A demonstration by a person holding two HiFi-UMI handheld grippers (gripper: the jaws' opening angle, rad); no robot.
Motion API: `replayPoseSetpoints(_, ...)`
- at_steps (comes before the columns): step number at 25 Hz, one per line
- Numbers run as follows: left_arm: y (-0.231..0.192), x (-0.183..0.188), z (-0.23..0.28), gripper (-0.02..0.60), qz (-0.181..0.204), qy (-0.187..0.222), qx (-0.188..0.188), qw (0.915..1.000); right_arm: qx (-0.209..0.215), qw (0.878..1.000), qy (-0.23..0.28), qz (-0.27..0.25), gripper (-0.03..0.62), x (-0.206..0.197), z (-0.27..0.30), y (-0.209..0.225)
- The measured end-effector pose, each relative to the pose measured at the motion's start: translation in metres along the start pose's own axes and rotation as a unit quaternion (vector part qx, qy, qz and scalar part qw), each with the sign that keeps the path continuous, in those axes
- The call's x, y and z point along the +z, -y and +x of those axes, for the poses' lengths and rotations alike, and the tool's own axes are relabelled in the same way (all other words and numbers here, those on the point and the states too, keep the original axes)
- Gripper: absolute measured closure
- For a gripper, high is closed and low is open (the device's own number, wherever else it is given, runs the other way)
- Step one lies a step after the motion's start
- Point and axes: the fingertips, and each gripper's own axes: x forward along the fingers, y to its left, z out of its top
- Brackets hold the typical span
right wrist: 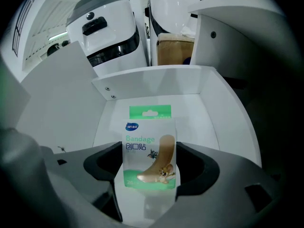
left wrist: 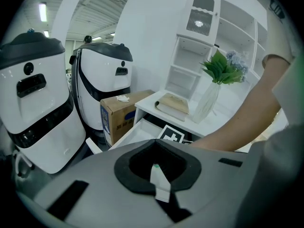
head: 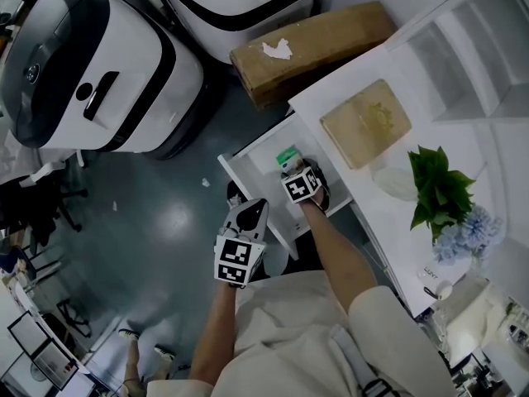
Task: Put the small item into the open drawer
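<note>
right gripper reaches forward, jaws clamping bandage pack; left gripper jaws together.

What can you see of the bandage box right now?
The bandage box is a small, flat, cardboard-looking pack. It has a white front, a green band at the bottom, a slotted green hang tab on top, a blue oval logo, the word Bandage and a cartoon plaster picture. It stands upright, clamped by its sides between the right gripper's jaws, inside the open white drawer. Whether it touches the drawer floor is unclear.
</note>
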Motion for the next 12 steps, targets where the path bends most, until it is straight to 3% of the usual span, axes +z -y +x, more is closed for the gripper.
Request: replayPoseSetpoints(12, -0.009, -0.012, -0.004, 0.565, -0.014, -0.003, 0.009, 0.9998, -0.02, 0.999, -0.024, -0.015, 0.229, 0.0, 0.019, 0.014)
